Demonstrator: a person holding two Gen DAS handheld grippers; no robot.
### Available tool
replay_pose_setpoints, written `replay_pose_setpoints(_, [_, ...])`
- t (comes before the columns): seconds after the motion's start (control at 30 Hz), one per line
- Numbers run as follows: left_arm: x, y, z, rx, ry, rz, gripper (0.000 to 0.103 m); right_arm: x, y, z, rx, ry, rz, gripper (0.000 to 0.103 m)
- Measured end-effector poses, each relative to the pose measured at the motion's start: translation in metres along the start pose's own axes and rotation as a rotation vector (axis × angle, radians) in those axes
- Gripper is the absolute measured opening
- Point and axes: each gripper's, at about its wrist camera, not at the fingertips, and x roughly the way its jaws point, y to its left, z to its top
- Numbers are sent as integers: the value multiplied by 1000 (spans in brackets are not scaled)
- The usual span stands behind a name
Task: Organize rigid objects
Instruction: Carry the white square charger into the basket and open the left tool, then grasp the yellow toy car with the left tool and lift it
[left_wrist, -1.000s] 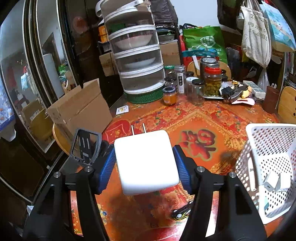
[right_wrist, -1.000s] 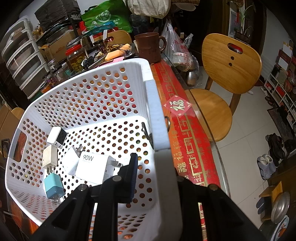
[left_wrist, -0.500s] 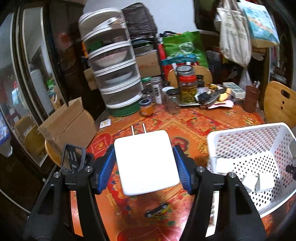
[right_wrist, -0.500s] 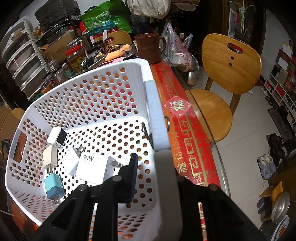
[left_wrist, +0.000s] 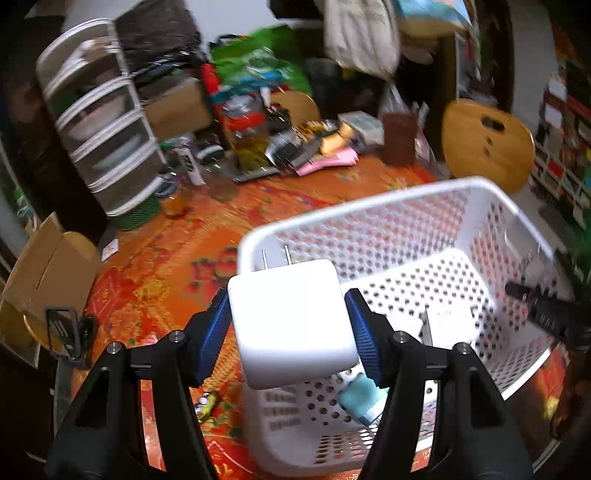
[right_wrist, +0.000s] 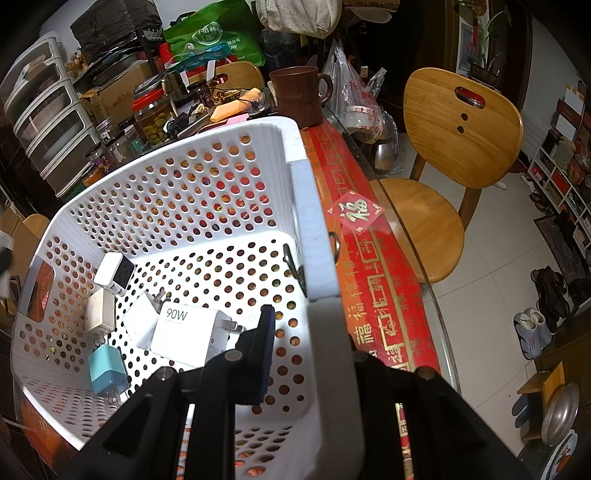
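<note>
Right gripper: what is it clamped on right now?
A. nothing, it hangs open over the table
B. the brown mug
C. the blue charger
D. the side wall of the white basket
D. In the right wrist view the right gripper has one finger inside and one outside the white basket, closed on its side wall; the brown mug stands far behind on the table.

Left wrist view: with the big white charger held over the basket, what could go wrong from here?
1. The left hand-held gripper holds the white charger by its smooth sides; it might slip early.
2. Dropped here, it could hit the basket near rim and fall outside.
3. It may land on the 90W charger and its neighbours, knocking their prongs.
</note>
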Motion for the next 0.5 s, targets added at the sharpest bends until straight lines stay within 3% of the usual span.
replay_pose_setpoints(0.27, [43,-29,-14,49,113,-34,60,0,0,0,0,0,0,21])
replay_pose_setpoints(0.5, [62,-31,-18,30,147,-69,60,0,0,0,-1,0,0,21])
